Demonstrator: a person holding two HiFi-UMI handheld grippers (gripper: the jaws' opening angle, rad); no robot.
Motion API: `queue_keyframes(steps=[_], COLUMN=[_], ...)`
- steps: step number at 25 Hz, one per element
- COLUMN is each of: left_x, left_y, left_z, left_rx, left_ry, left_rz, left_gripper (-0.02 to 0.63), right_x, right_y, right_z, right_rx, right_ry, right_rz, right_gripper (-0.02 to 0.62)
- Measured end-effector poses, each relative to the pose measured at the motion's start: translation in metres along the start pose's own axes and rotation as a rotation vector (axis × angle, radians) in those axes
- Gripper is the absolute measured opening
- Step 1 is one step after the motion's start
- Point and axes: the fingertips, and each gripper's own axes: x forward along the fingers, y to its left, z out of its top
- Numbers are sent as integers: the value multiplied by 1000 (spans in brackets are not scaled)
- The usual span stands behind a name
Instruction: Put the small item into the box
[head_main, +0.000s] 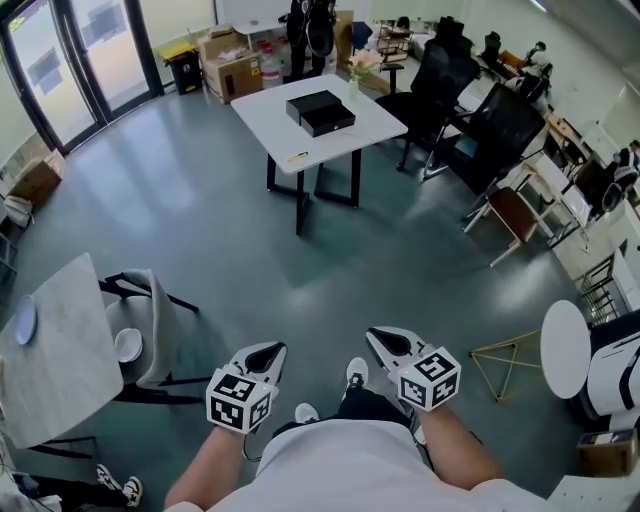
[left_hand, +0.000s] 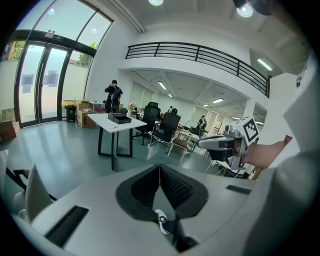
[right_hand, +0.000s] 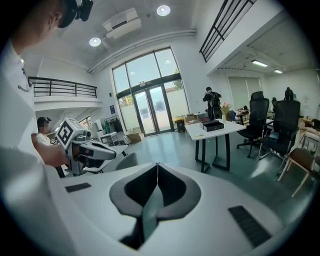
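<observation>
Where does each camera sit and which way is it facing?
Head view: on the head, looking steeply down; white table ahead; left claw, right claw, forearms show.
Left gripper view: on the left claw, facing the table; right claw shows.
Right gripper view: on the right claw, facing the table; left claw shows.
All share the table's black box.

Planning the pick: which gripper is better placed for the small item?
Left, marginally: small yellow item lines up closer to the left gripper than the right gripper. Both shut, empty, far from the table.
</observation>
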Motion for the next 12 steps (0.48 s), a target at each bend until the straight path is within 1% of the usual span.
queue_keyframes(steps=[6, 9, 12], left_x=[26, 38, 54], left_y=[14, 19, 32], left_z=[10, 24, 36], left_rx=[7, 5, 1], left_ry=[18, 18, 29], left_rz=[-5, 3, 28], left_gripper=[17, 17, 17], right_x=[29, 46, 67], right_y=[-11, -25, -48], right_z=[9, 15, 27], right_rx=[4, 22, 36], right_ry=[-4, 4, 3], right_rz=[34, 53, 69], right_gripper=[16, 17, 16])
